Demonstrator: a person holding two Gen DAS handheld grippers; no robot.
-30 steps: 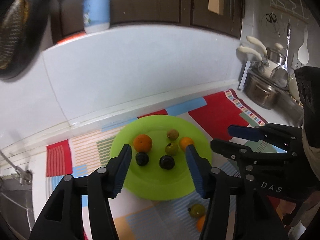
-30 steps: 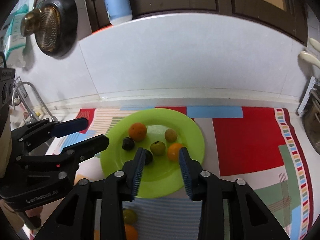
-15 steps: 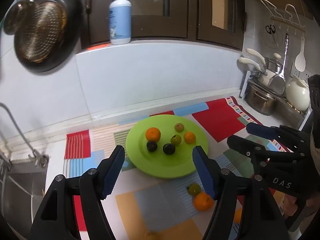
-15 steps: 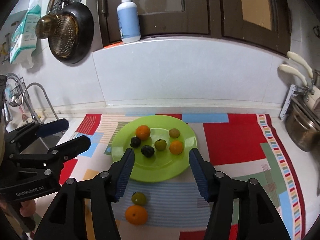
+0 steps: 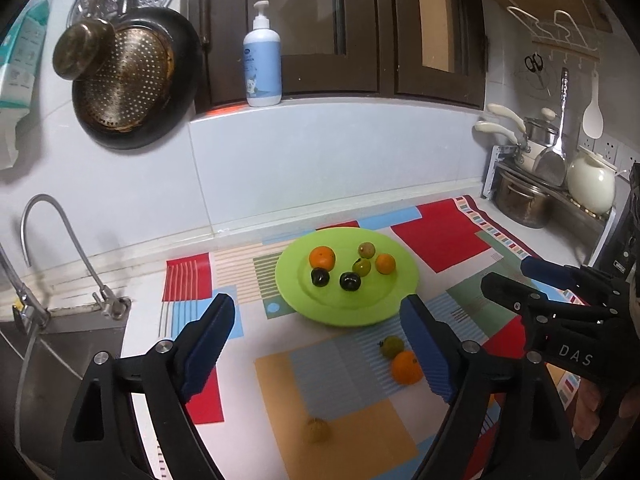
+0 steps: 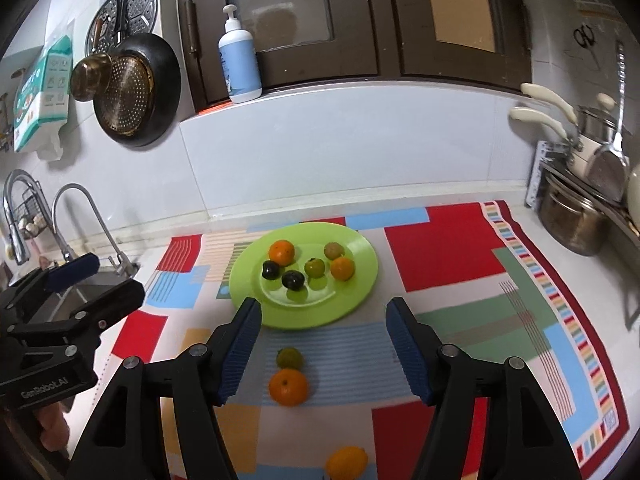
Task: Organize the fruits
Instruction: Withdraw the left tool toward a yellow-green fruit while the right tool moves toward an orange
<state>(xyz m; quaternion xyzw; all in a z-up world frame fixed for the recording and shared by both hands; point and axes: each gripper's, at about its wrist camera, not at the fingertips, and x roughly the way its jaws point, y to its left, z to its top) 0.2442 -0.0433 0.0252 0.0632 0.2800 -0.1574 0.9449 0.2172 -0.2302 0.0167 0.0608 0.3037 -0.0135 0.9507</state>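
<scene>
Fruits are split between a green plate (image 6: 362, 280) and the patchwork mat (image 6: 460, 248) under it. On the plate sit six: an orange (image 6: 281, 251) at the back left, a pale green fruit (image 6: 333, 250) at the back right, a smaller orange one (image 6: 342, 268) beside a green one (image 6: 315, 268), and two dark plums (image 6: 271, 270) (image 6: 293, 279) toward the front. In front of the plate, on the mat, a small green fruit (image 6: 289, 357) touches a larger orange (image 6: 288, 387); nearer the camera lies a yellow fruit (image 6: 346, 462). The right gripper (image 6: 322, 350) hovers above that pair with its jaws spread wide and nothing between them. The left gripper (image 5: 316, 346) is likewise spread and empty, held over the mat to the left.
</scene>
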